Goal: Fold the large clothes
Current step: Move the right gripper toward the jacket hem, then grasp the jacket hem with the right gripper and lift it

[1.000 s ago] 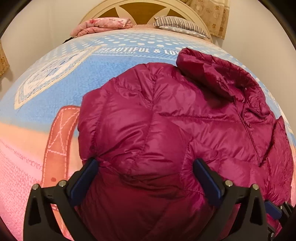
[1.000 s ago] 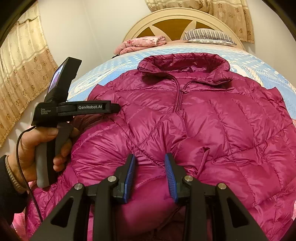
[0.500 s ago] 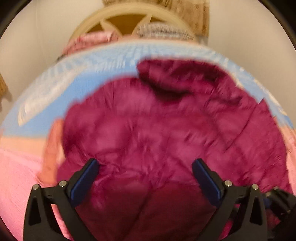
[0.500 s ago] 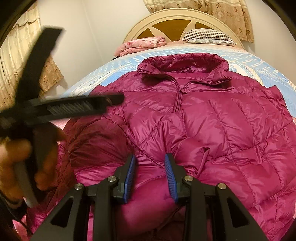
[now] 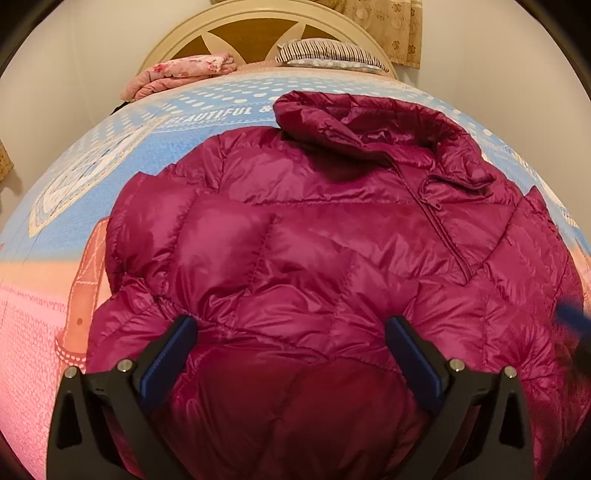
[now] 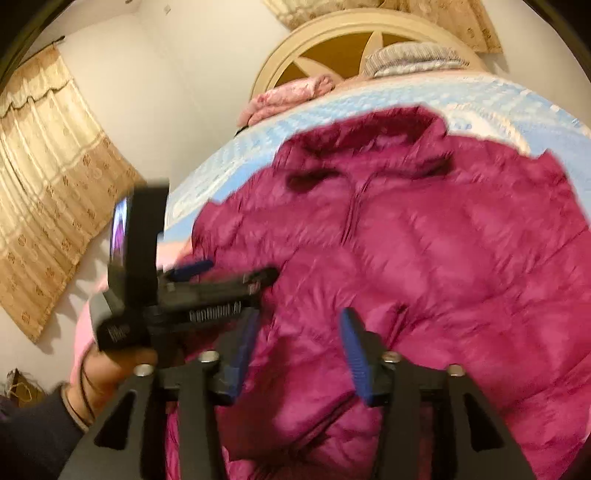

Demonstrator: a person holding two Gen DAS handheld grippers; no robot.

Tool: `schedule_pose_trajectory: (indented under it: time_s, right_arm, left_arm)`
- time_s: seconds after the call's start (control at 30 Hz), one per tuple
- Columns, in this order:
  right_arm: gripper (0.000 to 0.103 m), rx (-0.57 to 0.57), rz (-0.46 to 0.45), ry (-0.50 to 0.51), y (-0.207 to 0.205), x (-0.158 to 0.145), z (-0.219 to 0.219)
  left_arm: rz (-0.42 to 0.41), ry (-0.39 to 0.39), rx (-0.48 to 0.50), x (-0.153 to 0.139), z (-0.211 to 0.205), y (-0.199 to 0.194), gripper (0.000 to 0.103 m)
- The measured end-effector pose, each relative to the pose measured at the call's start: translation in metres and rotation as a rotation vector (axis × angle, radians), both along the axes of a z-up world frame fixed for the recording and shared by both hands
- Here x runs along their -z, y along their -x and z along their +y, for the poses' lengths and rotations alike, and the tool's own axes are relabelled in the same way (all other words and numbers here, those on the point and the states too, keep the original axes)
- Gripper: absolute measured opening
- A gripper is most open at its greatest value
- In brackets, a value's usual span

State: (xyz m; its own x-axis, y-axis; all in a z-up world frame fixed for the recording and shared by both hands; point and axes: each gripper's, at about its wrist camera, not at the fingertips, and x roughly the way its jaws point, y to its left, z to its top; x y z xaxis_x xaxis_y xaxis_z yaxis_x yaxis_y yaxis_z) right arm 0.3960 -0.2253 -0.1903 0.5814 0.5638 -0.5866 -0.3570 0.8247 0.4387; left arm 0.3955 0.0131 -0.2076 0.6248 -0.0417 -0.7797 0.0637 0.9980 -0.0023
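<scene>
1 magenta quilted down jacket (image 5: 332, 251) lies front-up on the bed (image 5: 110, 173), collar (image 5: 369, 122) toward the headboard (image 5: 258, 26), zipper (image 5: 439, 221) closed down the chest; its left side is folded in over the body. Left gripper (image 5: 291, 332) sits low over the jacket's lower part, fingers (image 5: 170, 350) spread wide apart with puffy fabric bulging between them, not clamped. Right gripper (image 6: 299, 343) hovers over the hem area, right wrist view motion-blurred, fingers (image 6: 354, 350) apart and gripping nothing. Left hand (image 6: 107, 373) and the left gripper's body show at that view's left edge. Bedspread is blue with white dots and lettering, pink toward the foot. 1 folded pink blanket (image 5: 181, 74) and 1 striped pillow (image 5: 328, 53) lie by the headboard. Beige patterned curtain (image 6: 48, 192) hangs on the left wall.
</scene>
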Motion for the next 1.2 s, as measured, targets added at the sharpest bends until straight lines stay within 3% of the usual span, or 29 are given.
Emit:
schedule_pose_trajectory:
  time_s: [0.07, 0.33, 0.43, 0.57, 0.73, 0.87, 1.03, 1.13, 1.2]
  right_arm:
    - [0.077, 0.049, -0.018, 0.017, -0.017, -0.017, -0.009]
    - [0.077, 0.165, -0.020, 0.145, -0.147, -0.073, -0.016]
    - [0.077, 0.163, 0.035, 0.150, -0.201, -0.084, -0.006]
    - [0.077, 0.128, 0.044, 0.276, -0.262, -0.086, 0.025]
    - [0.077, 0.116, 0.155, 0.309, -0.319, -0.064, 0.036]
    - [0.077, 0.025, 0.234, 0.407, -0.332, -0.038, 0.042]
    - [0.076, -0.049, 0.259, 0.406, -0.300, -0.025, 0.029]
    - [0.062, -0.070, 0.272, 0.416, -0.281, -0.012, 0.024]
    - [0.058, -0.074, 0.276, 0.420, -0.274, -0.003, 0.020]
  left_arm:
    - [-0.004, 0.007, -0.001, 0.000, 0.001, 0.001, 0.103]
    - [-0.009, 0.017, -0.002, 0.000, 0.003, 0.002, 0.103]
    - [-0.010, 0.025, -0.001, -0.001, 0.004, 0.003, 0.103]
    - [-0.012, 0.039, -0.001, -0.001, 0.007, 0.004, 0.103]
    - [-0.013, 0.051, 0.000, -0.002, 0.010, 0.004, 0.103]
    - [-0.014, 0.058, 0.001, -0.002, 0.011, 0.004, 0.103]
    - [-0.016, 0.061, 0.000, -0.002, 0.012, 0.004, 0.103]
    - [-0.015, 0.054, 0.000, -0.001, 0.011, 0.004, 0.103]
    - [-0.020, 0.058, -0.009, -0.003, 0.012, 0.005, 0.103]
